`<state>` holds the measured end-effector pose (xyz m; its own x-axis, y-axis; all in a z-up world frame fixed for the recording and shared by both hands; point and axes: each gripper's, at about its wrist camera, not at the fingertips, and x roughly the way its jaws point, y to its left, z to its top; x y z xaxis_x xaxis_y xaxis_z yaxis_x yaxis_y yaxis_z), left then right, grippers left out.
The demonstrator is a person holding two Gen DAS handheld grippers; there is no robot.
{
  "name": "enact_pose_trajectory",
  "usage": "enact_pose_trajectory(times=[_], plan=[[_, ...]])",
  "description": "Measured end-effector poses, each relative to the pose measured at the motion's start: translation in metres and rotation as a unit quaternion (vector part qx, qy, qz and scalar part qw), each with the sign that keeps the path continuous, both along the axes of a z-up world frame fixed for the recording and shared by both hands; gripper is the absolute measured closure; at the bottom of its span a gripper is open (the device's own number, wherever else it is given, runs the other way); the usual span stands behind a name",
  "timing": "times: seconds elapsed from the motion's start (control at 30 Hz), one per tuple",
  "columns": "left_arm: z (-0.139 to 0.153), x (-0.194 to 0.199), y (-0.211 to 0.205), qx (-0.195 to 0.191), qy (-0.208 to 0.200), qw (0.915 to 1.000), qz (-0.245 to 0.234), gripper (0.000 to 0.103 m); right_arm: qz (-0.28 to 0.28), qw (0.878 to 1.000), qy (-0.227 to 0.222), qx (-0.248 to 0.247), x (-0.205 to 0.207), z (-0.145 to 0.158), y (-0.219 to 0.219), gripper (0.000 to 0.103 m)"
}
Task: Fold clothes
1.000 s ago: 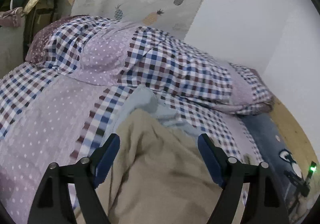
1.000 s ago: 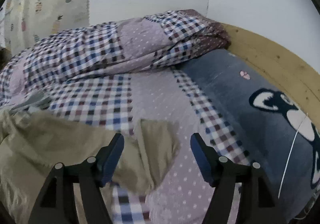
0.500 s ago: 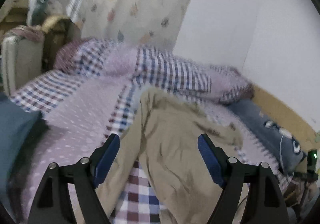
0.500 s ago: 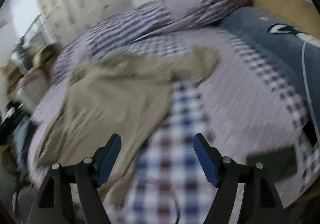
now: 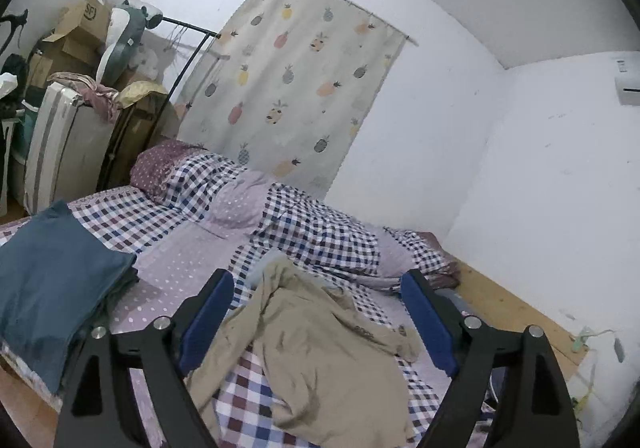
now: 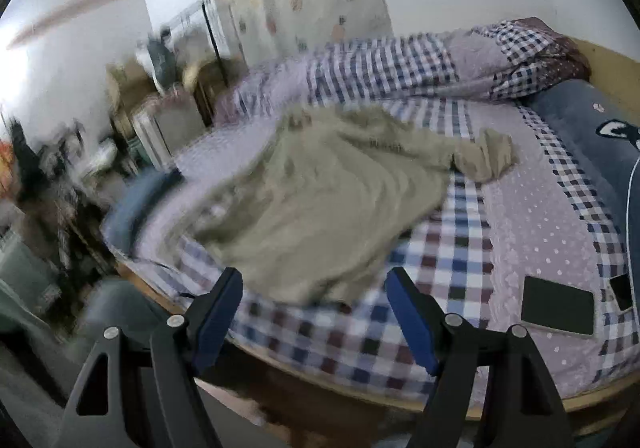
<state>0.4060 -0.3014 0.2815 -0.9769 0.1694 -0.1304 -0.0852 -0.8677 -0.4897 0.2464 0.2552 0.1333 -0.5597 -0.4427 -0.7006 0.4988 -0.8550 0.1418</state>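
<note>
**Above the bed: both claws empty**

Above the bed (image 5: 180, 260), left claw (image 5: 318, 322) is level, fingers spread wide, gripping nothing. Right claw (image 6: 314, 318) sits off the bed's near edge, likewise spread and empty. Tan garment (image 5: 320, 352) lies crumpled on the checked sheet beyond both. Folded blue clothes (image 5: 52, 280) rest at left.

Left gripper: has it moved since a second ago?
Yes. The left gripper has pulled back and up from the khaki garment; judged against the pineapple curtain, the view has widened, now showing the folded blue clothes.
</note>
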Motion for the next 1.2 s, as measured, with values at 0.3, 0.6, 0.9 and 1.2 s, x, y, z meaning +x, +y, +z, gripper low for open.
enact_pose_trajectory(times=[0.3,0.6,0.9,1.2], plan=[[-0.024,0.016,0.033,0.029,-0.044,0.9981,-0.032,0.014,0.016,0.992,-0.036,0.116,-0.049,-0.098,-0.060,0.069],[-0.037,0.015,0.046,0.033,-0.060,0.9970,-0.038,0.014,-0.077,0.993,-0.007,0.086,-0.044,-0.089,-0.024,0.102],[-0.065,-0.011,0.058,0.059,-0.087,0.9925,-0.061,0.014,-0.164,0.985,0.025,0.036,0.008,-0.025,0.063,0.103],[-0.108,-0.046,0.100,0.014,-0.124,0.9902,-0.062,0.014,-0.196,0.980,-0.031,-0.018,-0.002,-0.061,0.085,0.064]])
